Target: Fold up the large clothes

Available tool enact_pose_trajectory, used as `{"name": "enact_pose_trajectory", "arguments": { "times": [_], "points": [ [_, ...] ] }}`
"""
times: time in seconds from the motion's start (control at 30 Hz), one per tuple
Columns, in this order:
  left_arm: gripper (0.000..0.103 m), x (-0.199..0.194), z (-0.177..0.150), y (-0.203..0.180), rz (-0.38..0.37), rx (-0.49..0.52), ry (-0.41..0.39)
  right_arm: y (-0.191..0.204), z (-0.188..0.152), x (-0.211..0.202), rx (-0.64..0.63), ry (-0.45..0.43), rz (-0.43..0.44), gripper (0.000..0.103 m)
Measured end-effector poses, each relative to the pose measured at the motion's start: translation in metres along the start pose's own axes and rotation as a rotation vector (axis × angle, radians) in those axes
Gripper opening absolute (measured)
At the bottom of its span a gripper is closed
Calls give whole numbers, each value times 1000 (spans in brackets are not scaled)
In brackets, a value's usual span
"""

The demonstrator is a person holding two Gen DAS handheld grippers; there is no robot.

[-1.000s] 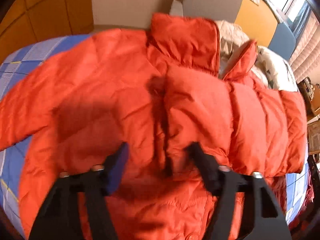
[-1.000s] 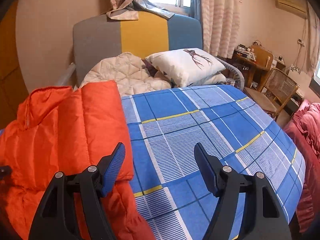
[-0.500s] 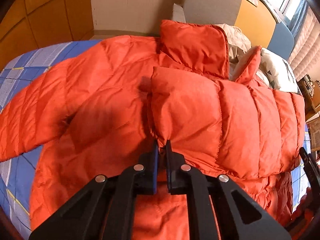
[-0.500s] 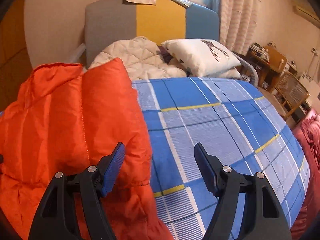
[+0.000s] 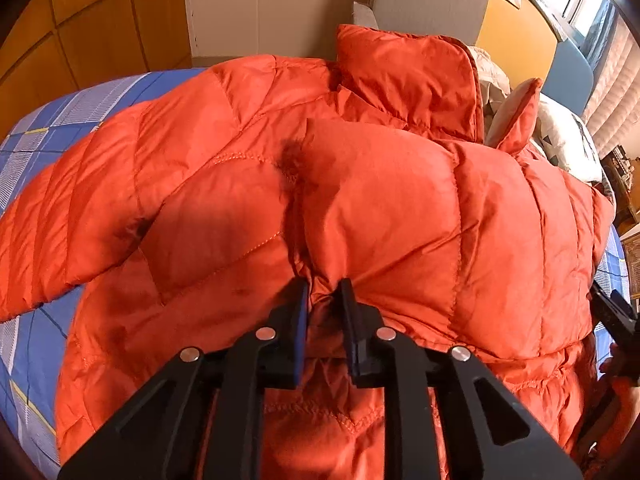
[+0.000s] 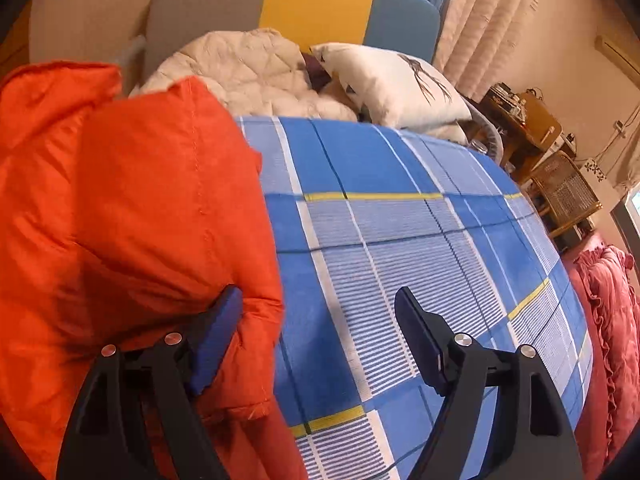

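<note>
One orange jacket (image 5: 360,208) lies on one bed (image 6: 400,240). At the headboard sit one white pillow (image 6: 392,84) and one cream quilt (image 6: 248,68). Two grippers show: left gripper (image 5: 324,300), right gripper (image 6: 320,312).

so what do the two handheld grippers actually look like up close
Both look alike. The left gripper has two black plastic arms with triangular cutouts, joined by round silver rivets, and dark blue pads on the inner faces of its fingers. The right gripper has the same black frame, silver rivets and blue pads. No cables, markings or sleeves show in either view.
</note>
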State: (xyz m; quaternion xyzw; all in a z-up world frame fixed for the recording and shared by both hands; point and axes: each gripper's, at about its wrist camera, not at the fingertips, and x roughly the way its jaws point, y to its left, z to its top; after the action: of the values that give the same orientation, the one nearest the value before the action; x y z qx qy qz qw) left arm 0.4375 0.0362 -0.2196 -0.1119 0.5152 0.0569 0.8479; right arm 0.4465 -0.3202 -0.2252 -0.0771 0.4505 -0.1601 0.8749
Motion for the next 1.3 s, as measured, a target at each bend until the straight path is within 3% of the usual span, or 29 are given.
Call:
{"name": "enact_pose_trajectory", "arguments": {
  "times": [0.1,0.17,0.23,0.27,0.47,0.67,0.77,0.87,1.07,1.2,1.3],
  "points": [
    [26,0,-1,0,14,0,-14,-4,-1,-3,19,-2,2,81],
    [45,-3,-5,1,43,0,-35,-7,-2,-11,27,-19,9,80],
    [99,-7,-11,3,119,8,-58,-11,-5,-23,22,-40,6,80],
    [101,-9,-16,6,161,7,-73,-12,-6,-27,15,-49,8,80],
    [101,-11,-31,29,63,-51,-96,-11,-33,-75,-34,-124,37,80],
    [101,-33,-41,47,-3,-96,-111,-20,-54,-94,2,-124,112,80],
    [101,-56,-45,87,-81,-232,-163,-22,-61,-96,20,-121,135,80],
    [100,-75,-48,135,-83,-362,-211,-24,-66,-95,30,-117,133,80],
    [100,-98,-61,240,16,-630,-284,-34,-75,-93,89,-86,80,80],
    [99,-96,-77,297,92,-808,-278,-32,-78,-87,100,-73,39,80],
    [87,-91,-91,333,114,-929,-272,-29,-79,-84,92,-65,22,80]
  ]
}}
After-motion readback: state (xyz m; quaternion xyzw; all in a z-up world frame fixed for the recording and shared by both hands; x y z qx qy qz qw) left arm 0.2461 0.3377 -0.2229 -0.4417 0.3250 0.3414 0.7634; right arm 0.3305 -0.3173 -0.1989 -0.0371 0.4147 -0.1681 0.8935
